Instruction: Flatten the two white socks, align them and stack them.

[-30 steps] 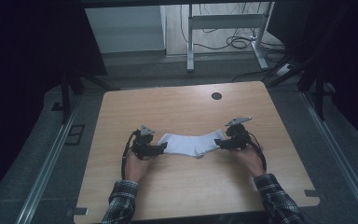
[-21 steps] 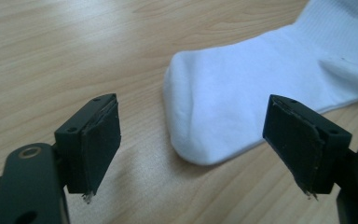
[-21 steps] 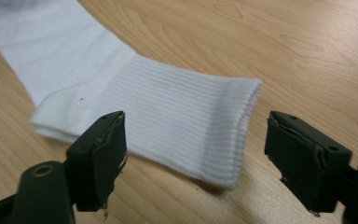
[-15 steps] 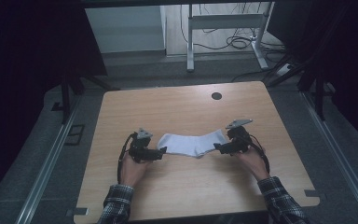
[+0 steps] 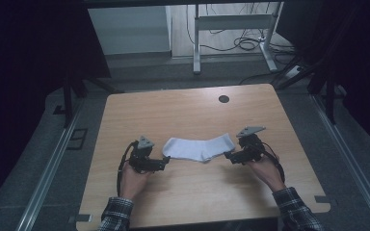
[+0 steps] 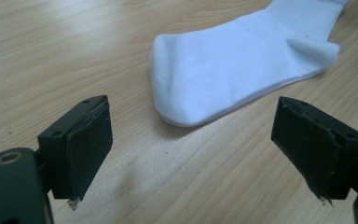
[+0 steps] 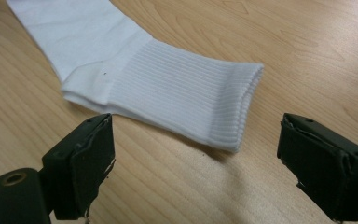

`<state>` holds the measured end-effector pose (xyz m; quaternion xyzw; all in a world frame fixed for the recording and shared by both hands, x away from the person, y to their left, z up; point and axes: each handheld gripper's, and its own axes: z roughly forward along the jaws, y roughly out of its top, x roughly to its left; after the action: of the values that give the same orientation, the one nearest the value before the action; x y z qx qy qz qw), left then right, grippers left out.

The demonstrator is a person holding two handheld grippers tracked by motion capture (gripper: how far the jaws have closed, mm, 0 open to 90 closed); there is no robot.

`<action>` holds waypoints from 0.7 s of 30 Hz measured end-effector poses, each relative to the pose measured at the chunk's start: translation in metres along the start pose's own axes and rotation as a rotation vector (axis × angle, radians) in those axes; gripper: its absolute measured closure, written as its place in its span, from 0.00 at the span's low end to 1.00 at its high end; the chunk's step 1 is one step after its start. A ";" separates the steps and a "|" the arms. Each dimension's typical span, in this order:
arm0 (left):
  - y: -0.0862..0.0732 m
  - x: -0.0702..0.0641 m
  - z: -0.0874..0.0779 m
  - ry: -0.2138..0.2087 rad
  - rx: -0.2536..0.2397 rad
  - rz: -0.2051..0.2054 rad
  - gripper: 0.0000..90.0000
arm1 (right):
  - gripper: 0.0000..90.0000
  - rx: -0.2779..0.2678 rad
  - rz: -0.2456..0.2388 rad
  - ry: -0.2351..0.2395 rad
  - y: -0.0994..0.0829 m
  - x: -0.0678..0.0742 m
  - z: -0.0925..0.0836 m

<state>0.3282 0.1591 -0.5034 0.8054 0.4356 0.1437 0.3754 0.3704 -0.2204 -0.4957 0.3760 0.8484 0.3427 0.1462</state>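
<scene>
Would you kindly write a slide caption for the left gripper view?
Open left gripper facing the toe of a flat white cotton sock on the light wooden table.

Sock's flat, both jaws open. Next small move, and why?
Probably draw both back from the white sock: it lies flat on the table, the left hand-held gripper open short of its toe, the right hand-held gripper open short of its cuff, neither touching, jaws just opened.

- Your high view looks forward and down from above your side onto the light wooden table (image 5: pixel 183 115).
- Your left gripper view sits close over the flat white cotton sock (image 6: pixel 233 70), facing its toe.
- Your right gripper view sits equally close, facing its ribbed cuff; all three share the sock.
</scene>
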 end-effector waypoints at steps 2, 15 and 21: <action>-0.001 -0.002 -0.003 0.000 0.003 0.005 0.14 | 0.12 -0.006 -0.006 0.002 -0.001 0.001 -0.003; -0.013 -0.009 -0.022 0.016 0.000 0.041 0.14 | 0.11 -0.021 -0.033 0.007 -0.009 0.009 -0.021; -0.019 -0.011 -0.030 0.006 -0.015 0.041 0.14 | 0.11 -0.028 -0.046 0.006 -0.014 0.011 -0.028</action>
<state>0.2939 0.1710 -0.4962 0.8108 0.4193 0.1571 0.3769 0.3413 -0.2323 -0.4852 0.3534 0.8524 0.3522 0.1566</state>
